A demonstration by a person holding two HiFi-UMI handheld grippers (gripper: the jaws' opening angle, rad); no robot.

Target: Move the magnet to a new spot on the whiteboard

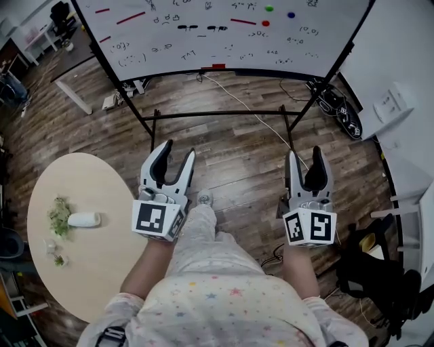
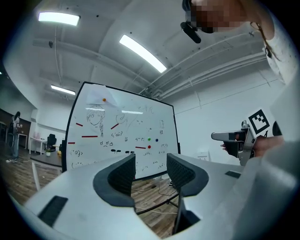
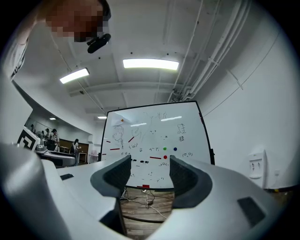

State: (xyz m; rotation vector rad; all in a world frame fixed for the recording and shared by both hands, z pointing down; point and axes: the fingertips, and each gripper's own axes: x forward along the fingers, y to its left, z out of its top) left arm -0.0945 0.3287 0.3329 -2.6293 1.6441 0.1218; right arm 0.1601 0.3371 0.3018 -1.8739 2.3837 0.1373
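The whiteboard [image 1: 203,34] stands ahead on a black frame, well beyond both grippers. Three round magnets sit on its right part: green [image 1: 269,9], blue [image 1: 291,14] and red [image 1: 265,23]. They also show as the green magnet [image 3: 164,148], blue magnet [image 3: 175,149] and red magnet [image 3: 165,157], and as the red magnet [image 2: 149,146]. My left gripper [image 1: 178,152] [image 2: 149,173] is open and empty, held low over the floor. My right gripper [image 1: 305,154] [image 3: 146,176] is open and empty too, level with the left one.
A round wooden table [image 1: 102,271] at the left carries a white object [image 1: 84,219] and green scraps. The stand's crossbar [image 1: 224,114] and legs reach toward me. Cables [image 1: 251,112] lie on the wood floor. A dark bag [image 1: 380,274] sits at the right.
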